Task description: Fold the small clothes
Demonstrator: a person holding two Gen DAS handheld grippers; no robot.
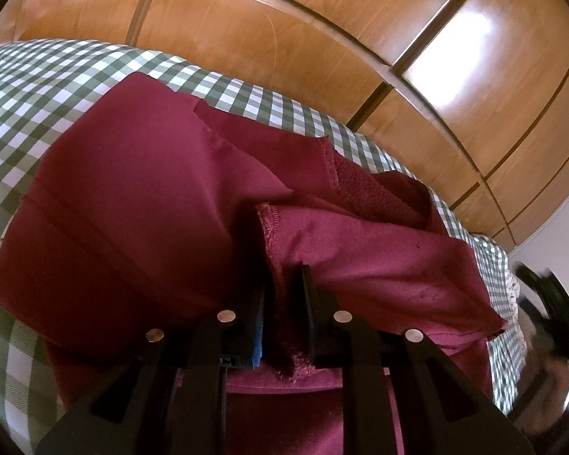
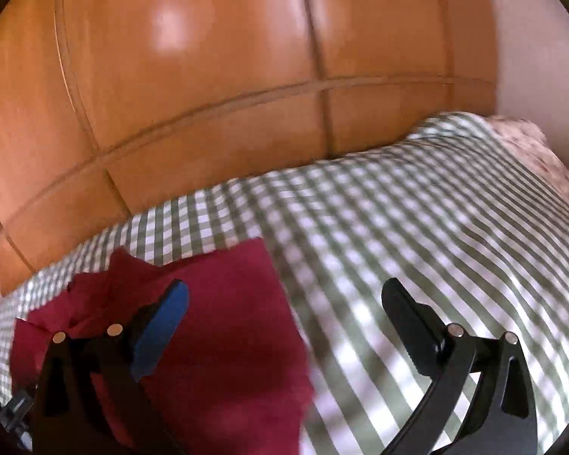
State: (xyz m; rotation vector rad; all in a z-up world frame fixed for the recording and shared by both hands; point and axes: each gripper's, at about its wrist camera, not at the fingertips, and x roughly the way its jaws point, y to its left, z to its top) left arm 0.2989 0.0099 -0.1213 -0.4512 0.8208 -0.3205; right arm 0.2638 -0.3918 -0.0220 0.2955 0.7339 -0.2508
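A dark red, soft knitted garment [image 1: 132, 204] lies crumpled on a bed covered with a green-and-white checked sheet [image 1: 38, 83], with glossy orange-brown wooden wardrobe doors [image 1: 284, 30] rising just behind the bed. In the left wrist view, the left gripper [image 1: 284, 295] has its jaws drawn nearly together on a stitched hem of the garment; the fold of cloth runs up between the two black fingers and hangs out below them, so the gripper is pinching the fabric. The rest of the garment spreads away to the left and right in loose folds, one flap showing its fleecy inner side. In the right wrist view, which is blurred, the right gripper [image 2: 284, 292] stands wide apart and holds nothing; its blue-padded finger [image 2: 159, 330] hangs over the garment's edge, the other over bare sheet
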